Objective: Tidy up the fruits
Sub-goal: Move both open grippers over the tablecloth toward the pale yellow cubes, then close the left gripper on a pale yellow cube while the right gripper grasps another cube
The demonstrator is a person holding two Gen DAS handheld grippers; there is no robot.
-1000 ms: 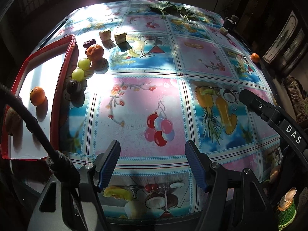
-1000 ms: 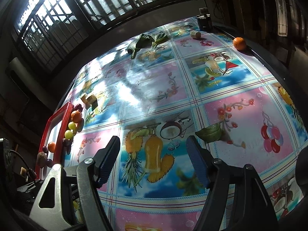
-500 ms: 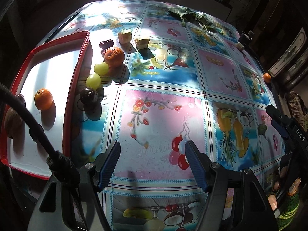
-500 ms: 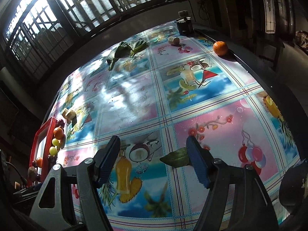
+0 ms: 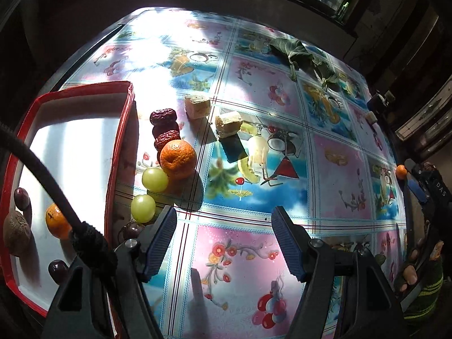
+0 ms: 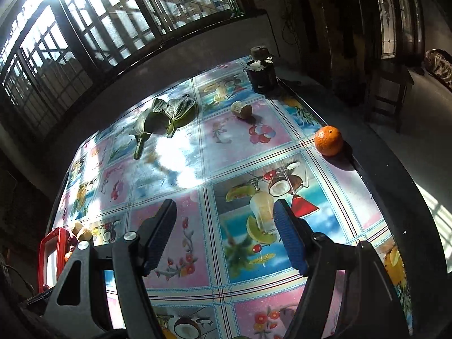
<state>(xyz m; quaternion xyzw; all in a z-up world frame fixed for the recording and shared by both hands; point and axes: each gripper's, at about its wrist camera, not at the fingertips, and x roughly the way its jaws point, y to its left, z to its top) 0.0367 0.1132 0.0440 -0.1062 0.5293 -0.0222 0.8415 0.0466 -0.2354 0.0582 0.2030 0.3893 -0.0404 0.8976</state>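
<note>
Fruit lies in two groups. Beside the red tray (image 5: 118, 152) on the bench (image 5: 333, 152), at about ten o'clock from the left gripper (image 5: 224, 240), sit a mandarin (image 5: 178, 158), two green grapes (image 5: 154, 179), two wrinkled red dates (image 5: 163, 117) and a dark plum (image 5: 131, 230). A lone orange (image 6: 328, 140) rests near the bench edge, at one o'clock from the right gripper (image 6: 223, 234). Both grippers hang above the cloth with jaws apart and nothing between them.

The mandarins look light and firm enough, with a soft peel; I would take them across the widest part. Grapes are probably slick, round and easily crushed, so a gentle squeeze at the middle suits them. Dates seem tough and grippy.

The plum is half hidden behind the left gripper's finger. A black cable (image 5: 42, 169) crosses the tray and covers part of an orange fruit (image 5: 56, 221) inside. In the right wrist view the tray is tiny and its contents unreadable. Glare washes out the centre of the bench.
</note>
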